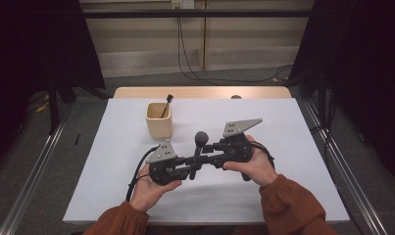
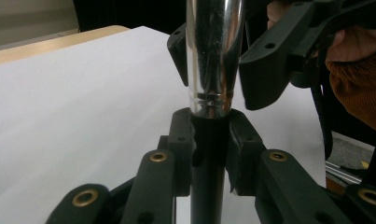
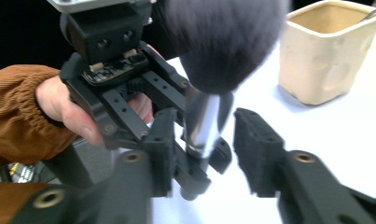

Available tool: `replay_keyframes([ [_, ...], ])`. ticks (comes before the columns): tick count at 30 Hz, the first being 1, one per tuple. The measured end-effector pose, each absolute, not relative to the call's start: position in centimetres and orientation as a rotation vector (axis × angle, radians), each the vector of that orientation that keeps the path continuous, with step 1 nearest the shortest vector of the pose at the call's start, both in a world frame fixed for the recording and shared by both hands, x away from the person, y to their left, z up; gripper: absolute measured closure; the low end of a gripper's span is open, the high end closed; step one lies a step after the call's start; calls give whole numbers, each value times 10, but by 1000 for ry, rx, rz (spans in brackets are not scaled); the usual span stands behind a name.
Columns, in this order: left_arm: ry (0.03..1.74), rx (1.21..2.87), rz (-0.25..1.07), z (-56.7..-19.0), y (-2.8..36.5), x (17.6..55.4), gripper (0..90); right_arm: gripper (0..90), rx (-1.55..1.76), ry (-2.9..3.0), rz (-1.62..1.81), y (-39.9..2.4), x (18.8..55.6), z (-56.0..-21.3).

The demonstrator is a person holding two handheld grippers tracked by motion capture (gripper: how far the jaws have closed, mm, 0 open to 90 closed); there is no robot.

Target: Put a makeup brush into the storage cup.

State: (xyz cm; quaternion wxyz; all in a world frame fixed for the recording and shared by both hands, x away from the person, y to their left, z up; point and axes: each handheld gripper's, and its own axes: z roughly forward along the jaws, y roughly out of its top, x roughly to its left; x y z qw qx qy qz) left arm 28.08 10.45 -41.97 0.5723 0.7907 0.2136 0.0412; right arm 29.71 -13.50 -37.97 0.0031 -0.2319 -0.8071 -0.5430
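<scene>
While the left gripper's (image 1: pixel 181 169) fingers (image 2: pixel 182 140) clamp the black handle of a makeup brush (image 1: pixel 199 148), the right gripper's (image 1: pixel 216 149) fingers (image 3: pixel 256 149) stand apart on either side of its chrome ferrule, one pad near the metal, the other clear of it. Both hands meet above the middle of the white tabletop (image 1: pixel 283 161), the dark bristle head pointing up and away from the person. Beyond them stands a cream cup (image 1: pixel 159 120) with another thin tool (image 1: pixel 166 105) leaning inside. A clean handover likely calls for the left grip to hold firm and level until the right is fully clear, then a steady carry, perhaps toward the cup.
</scene>
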Motion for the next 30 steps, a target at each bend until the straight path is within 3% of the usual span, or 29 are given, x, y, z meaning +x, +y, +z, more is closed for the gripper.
replay_keyframes([
  [10, 504, 1858, 112, -419, 106, 282, 748, 103, -811, -2528, -1774, -134, 295, -382],
  [18, 522, 1848, 134, -419, 110, 283, 748, 19, -858, -2526, -1789, -137, 295, -382],
  [30, 539, 1841, 161, -417, 120, 285, 747, 2, -993, -2514, -1825, -154, 295, -391],
])
